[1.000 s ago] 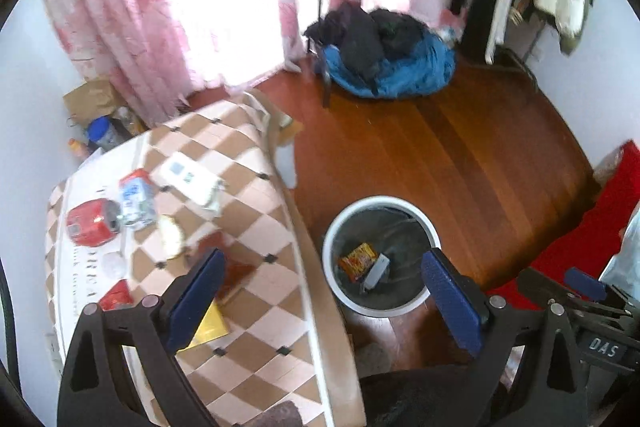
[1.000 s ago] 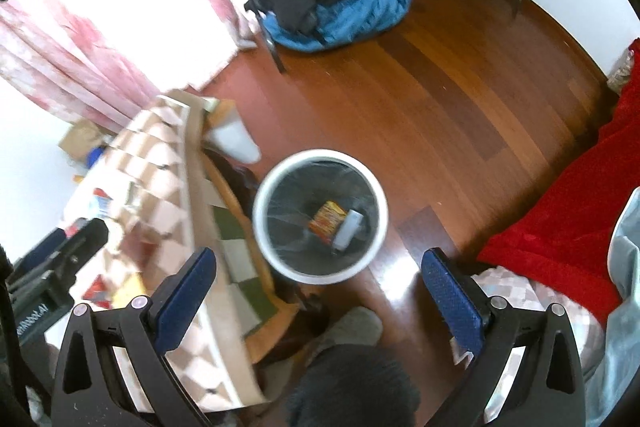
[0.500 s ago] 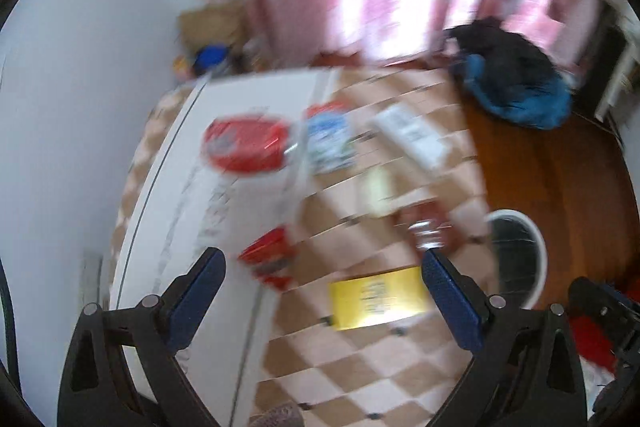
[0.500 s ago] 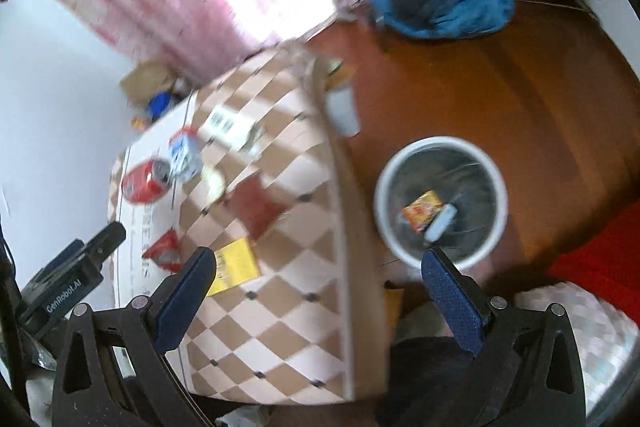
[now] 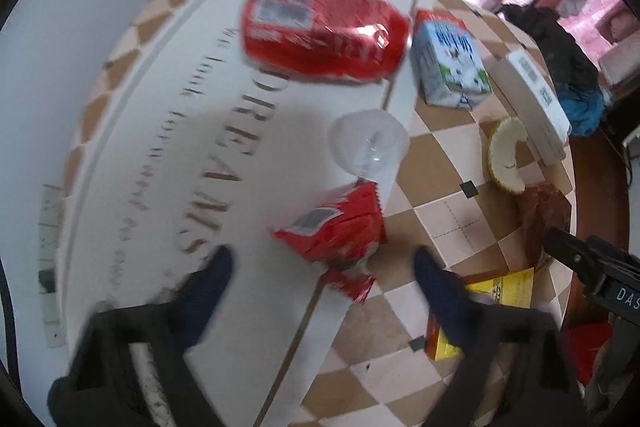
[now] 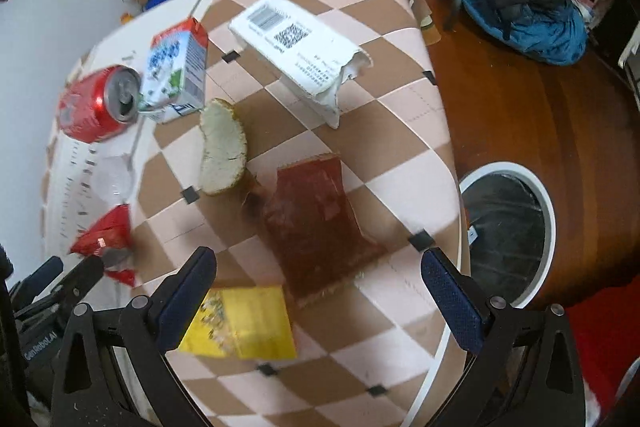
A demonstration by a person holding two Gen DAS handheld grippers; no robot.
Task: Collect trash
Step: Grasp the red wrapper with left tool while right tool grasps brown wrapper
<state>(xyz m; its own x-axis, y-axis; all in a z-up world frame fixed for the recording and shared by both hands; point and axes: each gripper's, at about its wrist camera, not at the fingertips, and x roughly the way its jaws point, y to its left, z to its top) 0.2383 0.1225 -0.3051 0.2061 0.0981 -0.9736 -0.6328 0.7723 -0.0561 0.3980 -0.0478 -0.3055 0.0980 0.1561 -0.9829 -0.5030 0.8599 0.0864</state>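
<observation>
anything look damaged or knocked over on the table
Yes. The red can lies on its side beside the milk carton, and the white box has a torn-open end. Both grippers, left and right, are open.

On the table (image 6: 400,75), the can (image 6: 96,103) lay at the far left of the right wrist frame, with the milk carton (image 6: 176,75) touching it on the right. The flat box (image 6: 296,47) sat right of the carton, toward the upper middle. The peel (image 6: 222,147) lay below the carton, at the frame's centre left. Below and right of the peel was the flat wrapper (image 6: 316,223), and the packet (image 6: 244,323) lay at the lower middle. The snack bag (image 6: 106,239) sat at the lower left, under the clear cup (image 6: 112,175). The bin (image 6: 508,239) stood on the floor (image 6: 520,115) at the right, beside the table edge.
</observation>
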